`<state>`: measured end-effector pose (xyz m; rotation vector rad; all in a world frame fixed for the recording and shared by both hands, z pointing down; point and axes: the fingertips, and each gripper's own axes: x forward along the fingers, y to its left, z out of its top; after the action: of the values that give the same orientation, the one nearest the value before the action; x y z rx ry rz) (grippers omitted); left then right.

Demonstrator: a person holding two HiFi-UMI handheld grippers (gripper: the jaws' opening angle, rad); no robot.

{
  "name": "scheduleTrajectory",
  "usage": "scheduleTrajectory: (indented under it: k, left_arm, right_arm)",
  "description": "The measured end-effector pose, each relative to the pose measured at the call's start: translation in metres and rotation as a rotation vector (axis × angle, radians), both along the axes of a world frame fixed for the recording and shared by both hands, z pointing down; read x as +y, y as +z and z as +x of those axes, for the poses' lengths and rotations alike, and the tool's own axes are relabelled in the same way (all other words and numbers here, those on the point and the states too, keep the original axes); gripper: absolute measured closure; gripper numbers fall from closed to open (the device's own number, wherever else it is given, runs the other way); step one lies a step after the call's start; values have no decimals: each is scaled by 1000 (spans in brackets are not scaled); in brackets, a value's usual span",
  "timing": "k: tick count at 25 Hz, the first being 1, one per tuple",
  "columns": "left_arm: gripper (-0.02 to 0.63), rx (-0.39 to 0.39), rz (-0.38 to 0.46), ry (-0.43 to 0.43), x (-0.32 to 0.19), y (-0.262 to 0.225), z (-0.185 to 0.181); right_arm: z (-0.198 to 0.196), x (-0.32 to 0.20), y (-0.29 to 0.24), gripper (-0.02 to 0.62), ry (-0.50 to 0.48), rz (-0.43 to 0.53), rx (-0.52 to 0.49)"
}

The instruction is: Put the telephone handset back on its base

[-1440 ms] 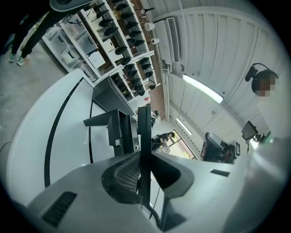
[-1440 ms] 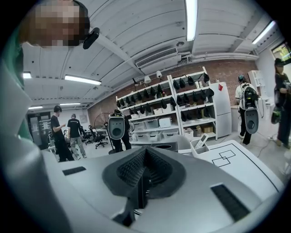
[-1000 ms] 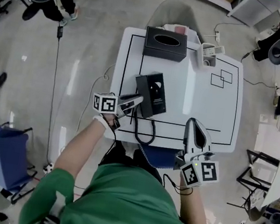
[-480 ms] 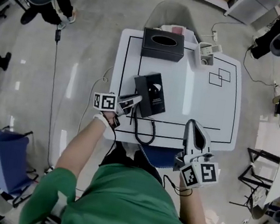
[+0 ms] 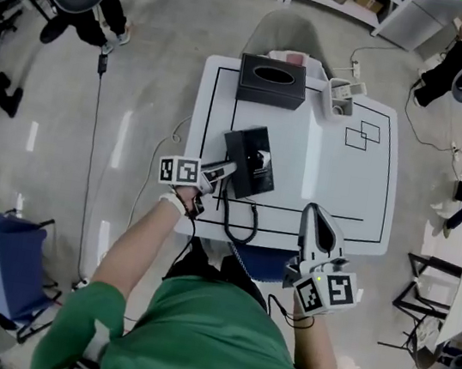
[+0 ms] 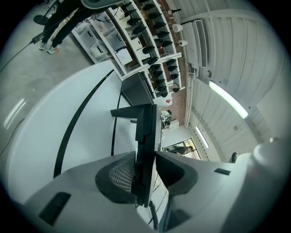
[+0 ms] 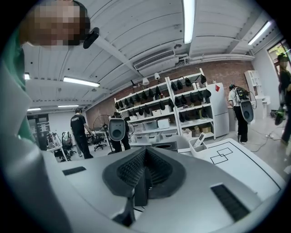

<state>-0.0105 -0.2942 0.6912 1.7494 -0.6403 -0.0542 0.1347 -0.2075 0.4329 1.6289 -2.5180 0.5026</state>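
Observation:
The black telephone base (image 5: 257, 159) lies on the white table (image 5: 336, 179). The black handset (image 5: 236, 161) rests along the base's left side, and its coiled cord (image 5: 240, 224) loops toward the table's front edge. My left gripper (image 5: 226, 168) is at the handset's near end. In the left gripper view the handset (image 6: 145, 129) stands edge-on between the jaws of the left gripper (image 6: 146, 154), which are opening. It leans on the left pad, with a thin gap at the right one. My right gripper (image 5: 315, 212) hovers at the front right, its pads together and empty (image 7: 144, 157).
A black tissue box (image 5: 272, 81) sits at the table's far edge. Beside it a white holder (image 5: 340, 97) has a remote in it. Black outlines are drawn on the tabletop. People and equipment stand on the floor around the table.
My left gripper has stayed at the handset's near end, and the phone has turned slightly on the table. The right gripper has kept its place.

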Motion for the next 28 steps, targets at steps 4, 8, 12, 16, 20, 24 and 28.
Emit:
scheduleTrajectory:
  k: [4,8,12,16,20,24,28]
  left_arm:
    - [451,-63,8,-21,3,-3,-5]
    - [445,-56,22,-51,3,-11,-8]
    - [445,-52,41,-65,9,-22,-12]
    - [445,-79,109,-74,19,-53,-19]
    - [445,-86,212,-105,22,-102,-30]
    - [445,-38,281,-154,28,-150,-37]
    - [445,-2,380,-177,35,-200,-36]
  right_arm:
    - [0,4,-6,574,-4,12,-1]
    - [3,3,-9,574,-8,27,-4]
    - [7,2,-13,574,-14,41,-6]
    - [8,2,-23,574,-24,57,-7]
    - [5,-4,-35,574,-43,86,-8]
    - [-2,-9,-45,574,-74,107,-16]
    - [-7,-13,-53,574,-102,130,-33]
